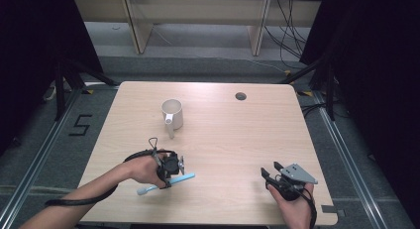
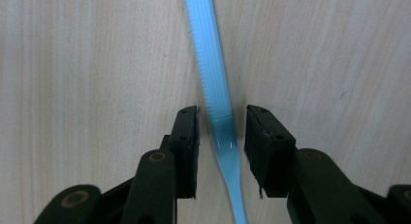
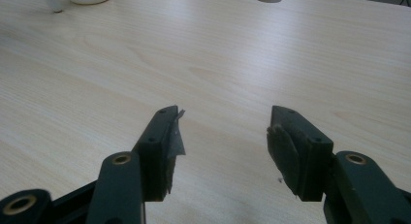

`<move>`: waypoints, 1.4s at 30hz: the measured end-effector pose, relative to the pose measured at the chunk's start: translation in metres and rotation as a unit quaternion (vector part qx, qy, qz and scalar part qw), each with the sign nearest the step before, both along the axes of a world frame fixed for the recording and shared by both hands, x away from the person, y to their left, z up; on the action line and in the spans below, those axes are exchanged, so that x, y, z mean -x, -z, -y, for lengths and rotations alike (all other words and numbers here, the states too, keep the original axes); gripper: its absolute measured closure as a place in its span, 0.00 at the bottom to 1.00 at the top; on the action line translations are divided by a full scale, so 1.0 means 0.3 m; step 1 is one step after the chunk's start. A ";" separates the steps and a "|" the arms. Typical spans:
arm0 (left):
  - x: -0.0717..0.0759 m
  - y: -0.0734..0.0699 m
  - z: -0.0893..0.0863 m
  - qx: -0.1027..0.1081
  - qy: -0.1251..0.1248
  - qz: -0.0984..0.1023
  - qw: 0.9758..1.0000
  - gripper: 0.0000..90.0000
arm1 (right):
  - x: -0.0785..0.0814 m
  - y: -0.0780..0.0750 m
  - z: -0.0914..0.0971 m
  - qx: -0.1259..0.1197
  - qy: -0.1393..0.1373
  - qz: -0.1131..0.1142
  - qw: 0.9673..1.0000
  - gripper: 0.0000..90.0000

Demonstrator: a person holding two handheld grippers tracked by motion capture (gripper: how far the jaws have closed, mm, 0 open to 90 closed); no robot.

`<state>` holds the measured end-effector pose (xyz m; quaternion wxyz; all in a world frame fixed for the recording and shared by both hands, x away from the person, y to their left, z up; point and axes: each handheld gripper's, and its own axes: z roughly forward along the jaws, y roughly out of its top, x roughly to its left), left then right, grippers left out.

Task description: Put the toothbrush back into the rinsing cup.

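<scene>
Your counter [image 1: 233, 140] is a pale wood top with a small round hole [image 1: 240, 96] near its far edge. On it, toward the far left, stands a white mug [image 1: 172, 113], well apart from both of your hands.

Your left tool [image 1: 171, 170] points straight down at the counter near the front left. Its jaws stand part open, one on each side of the blue toothbrush [image 1: 166, 184], and in the left gripper view a narrow gap shows between each pad and the blue handle, so the pads do not press on it yet.

Your right tool [image 1: 271, 175] rests at the front right, well apart from the toothbrush. Its jaws are spread wide over bare wood, with nothing between them.

The toothbrush lies flat on the counter, slanting from its white head at the near left to the handle's end at the right. Your left tool straddles it around the middle, where the ribbed handle narrows toward the neck.
</scene>
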<state>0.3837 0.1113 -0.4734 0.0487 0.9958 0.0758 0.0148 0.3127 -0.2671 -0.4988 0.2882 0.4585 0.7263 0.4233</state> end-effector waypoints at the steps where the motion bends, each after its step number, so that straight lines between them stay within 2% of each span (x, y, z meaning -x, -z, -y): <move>1: 0.000 0.001 0.000 0.000 0.000 0.000 1.000 0.73 | 0.000 0.000 0.000 0.000 0.000 0.000 1.000 0.51; 5: -0.002 0.003 0.001 -0.002 0.003 0.000 1.000 0.75 | -0.001 0.002 -0.003 -0.004 0.000 -0.002 1.000 0.51; 15: 0.000 0.010 0.005 0.002 0.012 0.001 1.000 0.78 | -0.001 0.001 -0.001 0.002 -0.001 0.001 1.000 0.51; 32: -0.006 0.016 0.010 -0.021 0.024 -0.015 0.999 0.86 | -0.001 0.002 -0.002 0.001 -0.001 -0.001 1.000 0.51; 35: -0.006 0.017 0.011 -0.019 0.022 -0.016 0.999 0.86 | 0.001 0.003 -0.006 -0.004 0.000 -0.006 1.000 0.51; 36: -0.009 0.016 0.012 -0.024 0.030 -0.018 0.999 0.86 | -0.001 0.003 -0.004 0.000 -0.002 -0.002 1.000 0.51; 38: -0.009 0.017 0.012 -0.024 0.033 -0.018 0.999 0.86 | 0.006 0.003 -0.013 -0.016 0.004 -0.018 1.000 0.51; 42: -0.010 0.016 0.010 -0.022 0.052 -0.018 0.998 0.87 | 0.003 0.004 -0.011 -0.011 0.001 -0.013 1.000 0.51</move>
